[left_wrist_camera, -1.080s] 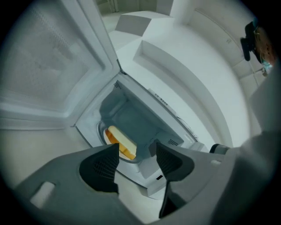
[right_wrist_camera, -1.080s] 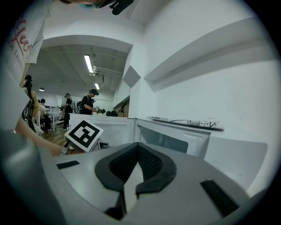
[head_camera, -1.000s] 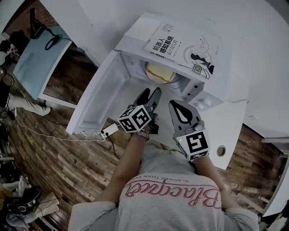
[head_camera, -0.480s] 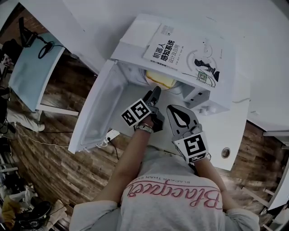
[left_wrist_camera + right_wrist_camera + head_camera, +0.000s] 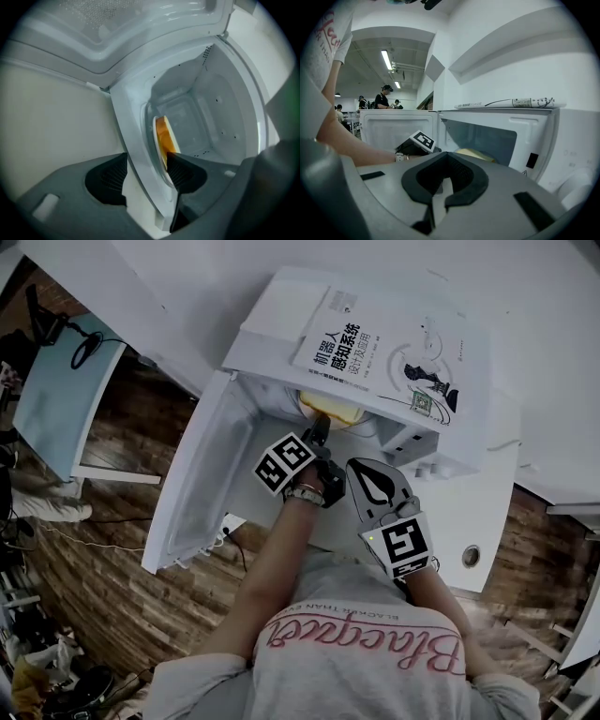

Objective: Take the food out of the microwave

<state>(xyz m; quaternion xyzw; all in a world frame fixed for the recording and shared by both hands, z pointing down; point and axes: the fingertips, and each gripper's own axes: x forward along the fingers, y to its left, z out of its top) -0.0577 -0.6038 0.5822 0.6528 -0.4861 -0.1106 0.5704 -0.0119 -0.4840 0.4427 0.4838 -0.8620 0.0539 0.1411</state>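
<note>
A white microwave stands with its door swung open to the left. Inside lies yellow food on a pale plate; in the left gripper view the food shows orange and edge-on. My left gripper reaches into the opening and is open. A white rim runs between its jaws, and the right pad is by the plate's edge. My right gripper hangs back in front of the oven, shut on nothing.
A book lies on top of the microwave. The control panel is at the oven's right side. The open door stands close on the left of my left arm. People stand far off in the room.
My left gripper has moved forward from in front of the oven into its opening, up to the plate. The right gripper has barely shifted.
</note>
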